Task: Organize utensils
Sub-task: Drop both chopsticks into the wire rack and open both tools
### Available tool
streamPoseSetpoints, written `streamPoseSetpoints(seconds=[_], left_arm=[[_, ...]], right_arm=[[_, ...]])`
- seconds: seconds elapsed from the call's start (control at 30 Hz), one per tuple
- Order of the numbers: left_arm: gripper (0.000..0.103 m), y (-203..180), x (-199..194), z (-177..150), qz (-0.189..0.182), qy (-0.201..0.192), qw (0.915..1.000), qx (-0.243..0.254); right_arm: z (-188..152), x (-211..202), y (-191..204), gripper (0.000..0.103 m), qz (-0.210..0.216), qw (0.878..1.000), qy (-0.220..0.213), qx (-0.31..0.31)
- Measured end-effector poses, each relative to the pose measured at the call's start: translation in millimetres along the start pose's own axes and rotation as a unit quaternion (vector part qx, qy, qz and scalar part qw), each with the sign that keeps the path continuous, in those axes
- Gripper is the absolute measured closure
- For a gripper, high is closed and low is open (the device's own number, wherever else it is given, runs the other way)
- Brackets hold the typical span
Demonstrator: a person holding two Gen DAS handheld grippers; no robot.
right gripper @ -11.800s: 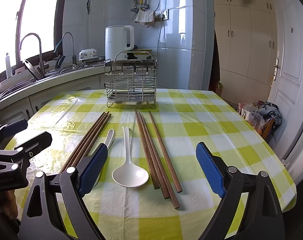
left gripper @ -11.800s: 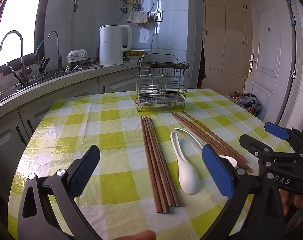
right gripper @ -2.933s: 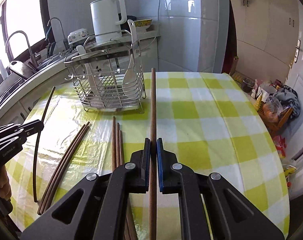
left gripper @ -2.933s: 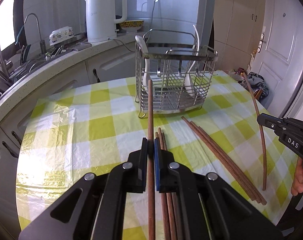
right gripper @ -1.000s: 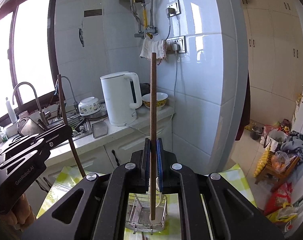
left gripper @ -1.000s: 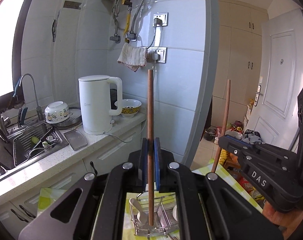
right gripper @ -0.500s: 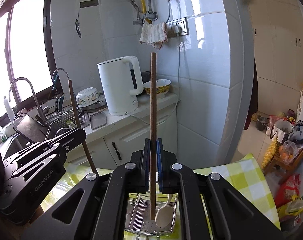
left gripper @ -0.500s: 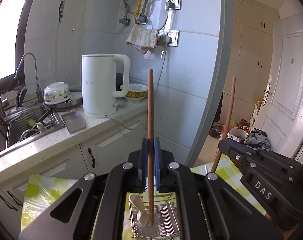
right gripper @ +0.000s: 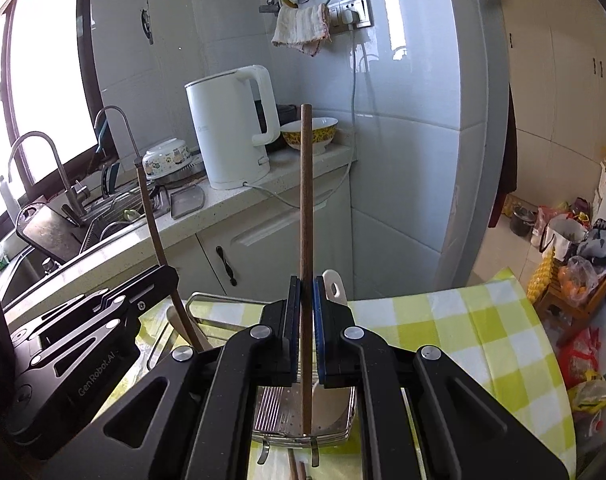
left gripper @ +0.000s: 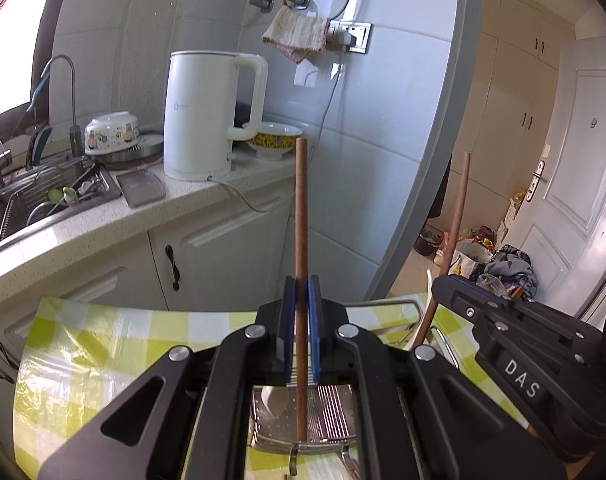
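over rack [left gripper: 395, 305], both tongs [left gripper: 300, 304] upright

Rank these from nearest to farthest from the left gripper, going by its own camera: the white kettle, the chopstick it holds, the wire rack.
1. Chopstick: clamped upright in the left gripper.
2. Wire rack: just below the gripper, on the table.
3. Kettle: far back on the counter, to the left.
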State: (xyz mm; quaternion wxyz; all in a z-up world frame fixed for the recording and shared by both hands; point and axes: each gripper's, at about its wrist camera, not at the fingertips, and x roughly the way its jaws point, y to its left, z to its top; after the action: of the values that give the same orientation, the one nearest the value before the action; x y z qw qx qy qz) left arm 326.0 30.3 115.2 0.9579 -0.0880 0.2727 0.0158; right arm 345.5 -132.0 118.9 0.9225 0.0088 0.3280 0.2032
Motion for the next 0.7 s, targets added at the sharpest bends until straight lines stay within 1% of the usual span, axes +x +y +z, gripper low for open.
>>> streamPoseSetpoints(seconds=[0.07, 0.13, 0.2, 0.23, 0.27, 0.3, 0.33, 0.37, 0.4, 0.53, 0.6, 0.7], left_arm=[[0.096, -1, 1, -4, 0.007, 0.010, 0.9999, 0.002], [0.089, 3, 2, -5, 0.012, 0.013, 0.9998, -0.006], [0.078, 6, 1, -7, 0.017, 0.011, 0.9998, -0.009], [0.075, 7, 0, -6, 0.017, 0.011, 0.9998, -0.009], [0.069, 7, -1, -6, 0.018, 0.010, 0.9997, -0.008], [0.066, 8, -2, -6, 0.020, 0.008, 0.9997, -0.006], [0.065, 8, -3, -5, 0.021, 0.006, 0.9997, -0.006], [0.065, 8, -5, -4, 0.020, 0.005, 0.9998, -0.008], [0.065, 9, -7, -3, 0.020, 0.004, 0.9997, -0.009], [0.065, 12, -21, -5, 0.021, -0.005, 0.9997, -0.011], [0.065, 13, -32, -8, 0.025, -0.011, 0.9996, -0.012], [0.065, 16, -49, -20, 0.024, -0.010, 0.9996, -0.013]], right_arm=[[-2, 3, -1, 0.095, -0.004, 1.000, 0.007, -0.002], [-4, 5, -3, 0.094, -0.008, 1.000, 0.012, 0.001], [-5, 5, -5, 0.094, -0.010, 1.000, 0.012, 0.002], [-5, 5, -6, 0.093, -0.011, 1.000, 0.013, 0.001], [-5, 4, -7, 0.089, -0.014, 1.000, 0.012, 0.000], [-4, 3, -8, 0.081, -0.016, 1.000, 0.011, 0.000], [-4, 2, -10, 0.076, -0.017, 1.000, 0.008, 0.002], [-3, 0, -12, 0.066, -0.018, 1.000, 0.004, 0.003], [-2, -3, -13, 0.059, -0.019, 1.000, -0.001, 0.001], [-4, -20, -19, 0.052, -0.034, 0.999, -0.018, -0.004], [-10, -30, -23, 0.045, -0.045, 0.999, -0.023, -0.006], [-28, -44, -31, 0.041, -0.052, 0.998, -0.022, -0.013]])
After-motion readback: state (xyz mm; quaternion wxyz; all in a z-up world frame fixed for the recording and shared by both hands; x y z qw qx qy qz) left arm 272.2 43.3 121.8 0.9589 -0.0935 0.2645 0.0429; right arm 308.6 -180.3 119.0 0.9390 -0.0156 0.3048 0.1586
